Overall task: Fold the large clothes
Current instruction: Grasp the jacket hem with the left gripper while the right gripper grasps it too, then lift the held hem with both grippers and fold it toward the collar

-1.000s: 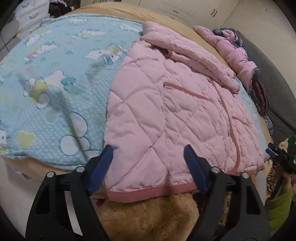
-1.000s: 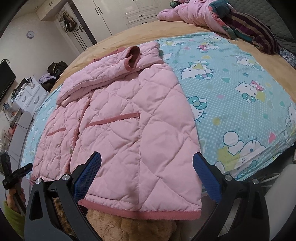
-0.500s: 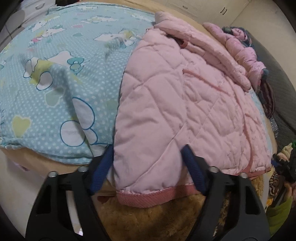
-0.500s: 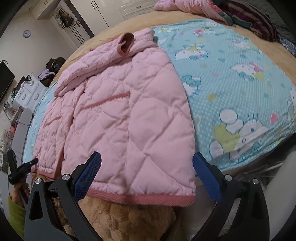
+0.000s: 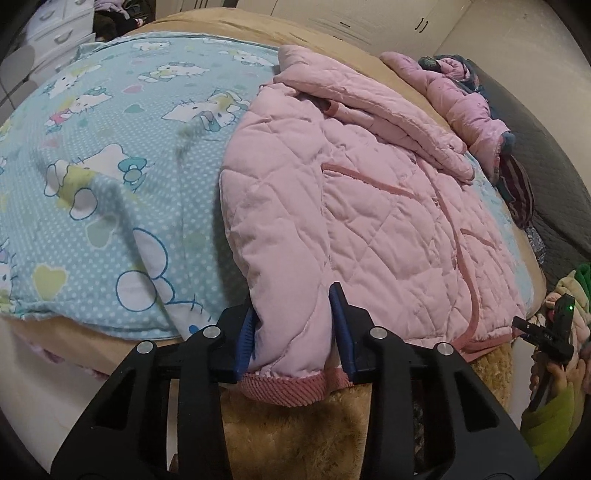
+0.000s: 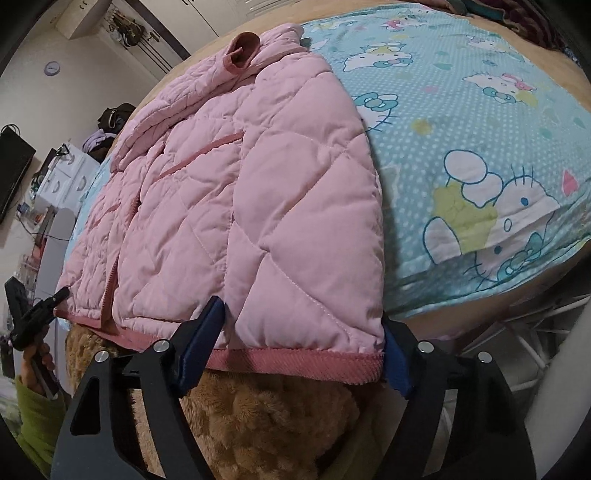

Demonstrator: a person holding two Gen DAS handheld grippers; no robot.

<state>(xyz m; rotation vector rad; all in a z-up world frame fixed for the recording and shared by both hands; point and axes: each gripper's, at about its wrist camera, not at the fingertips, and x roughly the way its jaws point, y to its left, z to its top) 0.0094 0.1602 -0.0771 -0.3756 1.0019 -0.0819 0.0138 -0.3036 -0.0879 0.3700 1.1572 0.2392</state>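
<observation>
Pink quilted jacket [image 5: 373, 206] lies spread flat on the bed, front up, its collar toward the far side and its ribbed hem [image 6: 295, 360] hanging just over the near edge. It rests partly on a light-blue cartoon-cat sheet [image 5: 110, 177] and partly on a tan fuzzy blanket [image 6: 266, 424] that shows below the hem.

The left tool [image 5: 293, 332] has just been closing, and its blue pads now press on a bunched fold of the jacket's near corner, with the hem sticking out below the pads. In the right wrist view this tool appears small at the left edge, held by a hand in a green sleeve [image 6: 29, 413].

The right tool [image 6: 299, 354] has also just been closing. Its two blue pads stand on either side of the jacket's other near corner, the hem stretched between them; the right pad touches the corner's edge and the left pad rests against the quilted fabric, but whether they already squeeze it cannot be told.

A second pink padded garment [image 5: 458, 99] lies heaped with dark striped clothing at the far side of the bed, well apart from the jacket. White drawers [image 5: 59, 29] stand beyond the bed.
</observation>
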